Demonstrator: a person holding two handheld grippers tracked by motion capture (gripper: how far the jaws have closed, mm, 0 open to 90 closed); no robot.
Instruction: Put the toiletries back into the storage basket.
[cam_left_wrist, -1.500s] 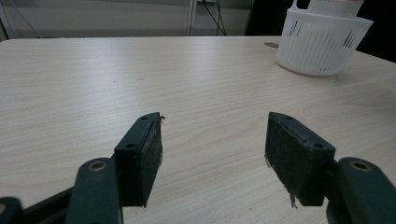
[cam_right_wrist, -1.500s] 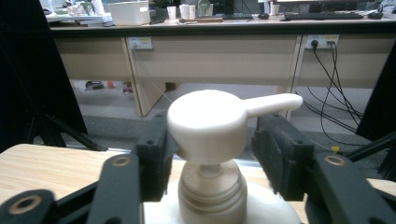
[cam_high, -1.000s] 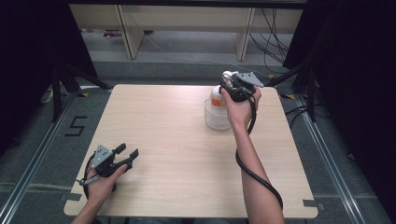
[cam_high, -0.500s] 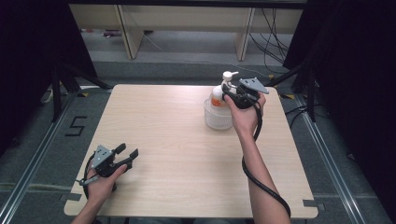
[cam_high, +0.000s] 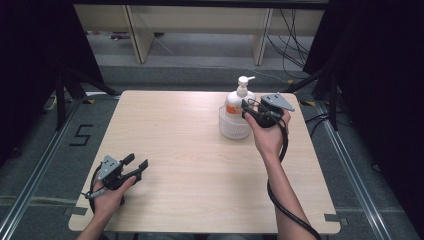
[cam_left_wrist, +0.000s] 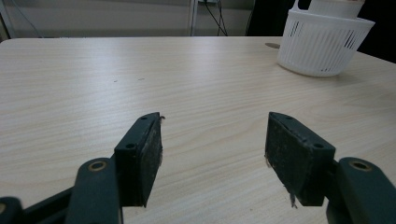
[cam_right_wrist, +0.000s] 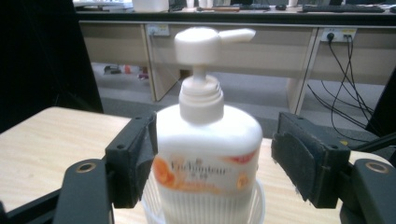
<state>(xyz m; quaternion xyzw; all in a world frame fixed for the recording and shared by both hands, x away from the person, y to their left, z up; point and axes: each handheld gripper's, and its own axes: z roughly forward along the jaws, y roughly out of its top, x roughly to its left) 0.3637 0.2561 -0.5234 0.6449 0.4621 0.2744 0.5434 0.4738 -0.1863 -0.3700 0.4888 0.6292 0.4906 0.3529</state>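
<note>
A white pump bottle (cam_high: 234, 102) with an orange label stands upright in a small white slotted basket (cam_high: 233, 131) at the table's back right. My right gripper (cam_high: 248, 111) is open just right of it. In the right gripper view the bottle (cam_right_wrist: 208, 140) stands between the spread jaws, close to the left one, with a gap to the right one, and the basket (cam_right_wrist: 201, 207) rim shows below. My left gripper (cam_high: 136, 167) rests open near the front left corner. Nothing lies between its pads (cam_left_wrist: 147, 149), and the basket (cam_left_wrist: 322, 46) shows far off.
The light wooden table (cam_high: 190, 150) has bare surface across its middle and front. Desk legs and cables stand on the floor behind it. Dark curtains hang at both sides.
My right gripper has pulled back from the bottle's top toward the right and lower, which uncovered the pump head. The left gripper has stayed still.
</note>
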